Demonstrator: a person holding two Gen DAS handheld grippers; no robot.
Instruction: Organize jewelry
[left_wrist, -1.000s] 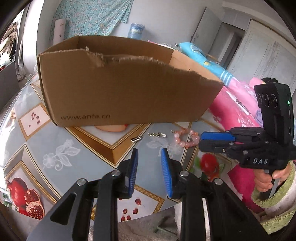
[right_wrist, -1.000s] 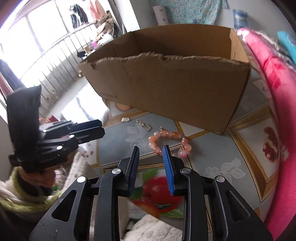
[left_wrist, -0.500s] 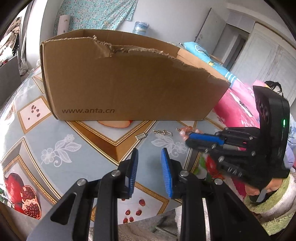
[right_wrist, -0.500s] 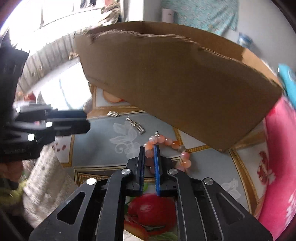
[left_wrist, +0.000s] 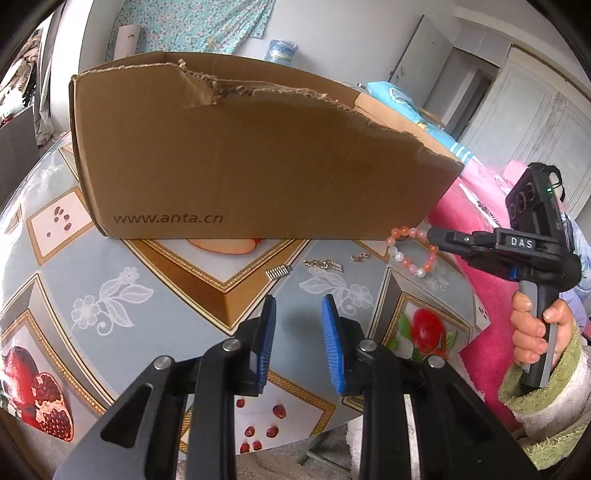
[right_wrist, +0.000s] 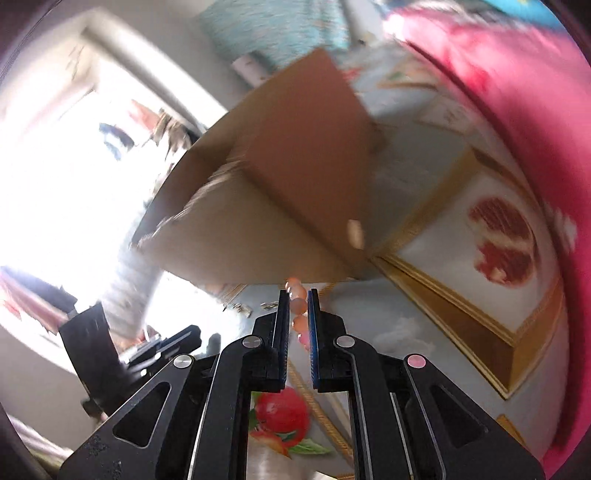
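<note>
The right tool (left_wrist: 434, 236) is being held at the right end of the cardboard box (left_wrist: 258, 162), and its fingers are pinched on the bead bracelet (left_wrist: 410, 251). In the left wrist view the bracelet, a loop of orange, pink and white beads, is hanging from the tool's tip, with its lower part close over the table (left_wrist: 155, 295); whether any bead is touching the table cannot be told. In the right wrist view, which is blurred, several orange beads (right_wrist: 298, 306) are being clamped in the narrow gap between the two blue pads (right_wrist: 283, 332). The right tool is being gripped by a hand (left_wrist: 532, 332) in a green fleecy sleeve (left_wrist: 554, 398).

The left tool (left_wrist: 298, 347) is being held low over the near edge of the table, its blue pads spread apart with nothing between them.

On the table, just in front of the box, three small metal pieces are lying apart from one another: a ribbed silver clasp (left_wrist: 277, 272), a short chain with a ribbed end (left_wrist: 325, 264), and a small chain fragment (left_wrist: 360, 256). The box, open at the top with a torn rim and printed with "www.anta.cn", is standing on the patterned tablecloth. A pink blanket (left_wrist: 480, 221) is lying beside the table on the right.
</note>
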